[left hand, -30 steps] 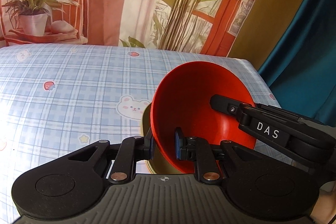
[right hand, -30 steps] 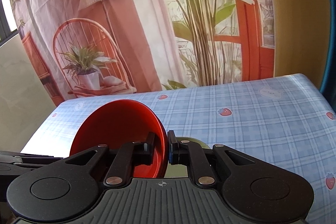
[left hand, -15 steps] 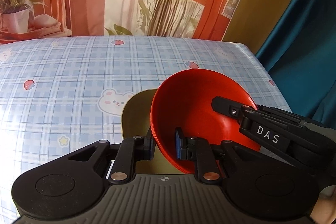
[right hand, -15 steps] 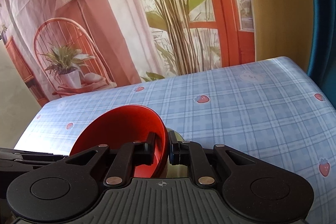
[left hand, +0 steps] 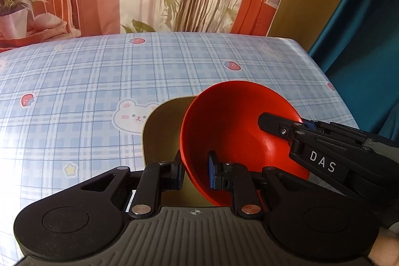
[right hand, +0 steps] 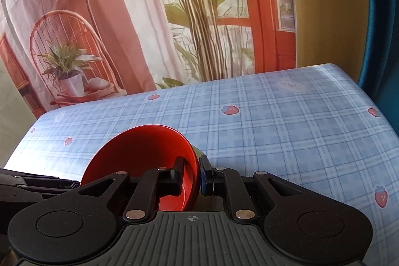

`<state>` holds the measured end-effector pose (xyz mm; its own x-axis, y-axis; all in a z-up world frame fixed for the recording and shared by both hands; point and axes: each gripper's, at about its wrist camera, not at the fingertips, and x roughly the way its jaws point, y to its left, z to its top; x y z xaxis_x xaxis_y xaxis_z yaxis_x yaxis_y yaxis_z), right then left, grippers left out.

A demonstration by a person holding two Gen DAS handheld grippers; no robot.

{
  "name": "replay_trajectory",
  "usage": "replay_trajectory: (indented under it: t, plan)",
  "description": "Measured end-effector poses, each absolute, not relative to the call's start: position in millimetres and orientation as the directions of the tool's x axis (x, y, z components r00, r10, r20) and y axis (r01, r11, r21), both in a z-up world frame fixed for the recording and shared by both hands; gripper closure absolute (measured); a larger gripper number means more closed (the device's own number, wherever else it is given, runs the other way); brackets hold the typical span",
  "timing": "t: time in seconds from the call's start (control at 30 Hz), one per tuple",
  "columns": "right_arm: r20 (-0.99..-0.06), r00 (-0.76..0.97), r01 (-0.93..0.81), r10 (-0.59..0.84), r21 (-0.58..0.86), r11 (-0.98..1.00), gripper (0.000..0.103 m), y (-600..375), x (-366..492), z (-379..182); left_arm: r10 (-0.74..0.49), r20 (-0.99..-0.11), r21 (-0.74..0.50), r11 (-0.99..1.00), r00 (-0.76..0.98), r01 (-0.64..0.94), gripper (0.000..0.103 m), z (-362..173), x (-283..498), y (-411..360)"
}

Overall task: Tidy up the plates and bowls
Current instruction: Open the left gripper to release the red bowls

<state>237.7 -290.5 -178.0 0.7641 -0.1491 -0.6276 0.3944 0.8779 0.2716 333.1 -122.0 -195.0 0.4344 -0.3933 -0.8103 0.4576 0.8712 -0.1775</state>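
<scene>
tablecloth bare beyond red bowl, olive plate beneath

Left claw and right claw clamp opposite rims of a tilted red bowl above an olive plate on the desk.

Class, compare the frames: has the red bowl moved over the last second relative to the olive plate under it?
Yes. In the left wrist view the red bowl, pinched by both grippers, has shifted right and nearer, uncovering more of the olive plate on the tablecloth.

Bright daylight from the left, with washed-out glare on the tablecloth at the left edge; strong fisheye bending along the borders; backdrop slightly soft; deep shadow under the red bowl
</scene>
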Motion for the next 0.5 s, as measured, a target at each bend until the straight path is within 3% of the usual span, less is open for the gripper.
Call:
replay_trajectory:
  t: [0.17, 0.33, 0.5]
  plan:
    - [-0.633, 0.753, 0.414, -0.177, 0.247, 0.876, 0.084, -291.1, 235.4, -182.4, -0.389, -0.804, -0.148, 0.863, 0.450, 0.483, 0.081, -193.4, 333.0, -125.2]
    - [-0.618, 0.760, 0.418, -0.200, 0.231, 0.878, 0.081, -291.3, 232.0, -175.9, -0.392, -0.780, -0.110, 0.853, 0.488, 0.510, 0.053, -182.2, 326.5, -126.5]
    - [-0.595, 0.768, 0.432, -0.236, 0.209, 0.877, 0.067, -291.8, 225.4, -162.8, -0.396, -0.753, -0.090, 0.854, 0.526, 0.513, 0.048, -166.0, 321.8, -119.7]
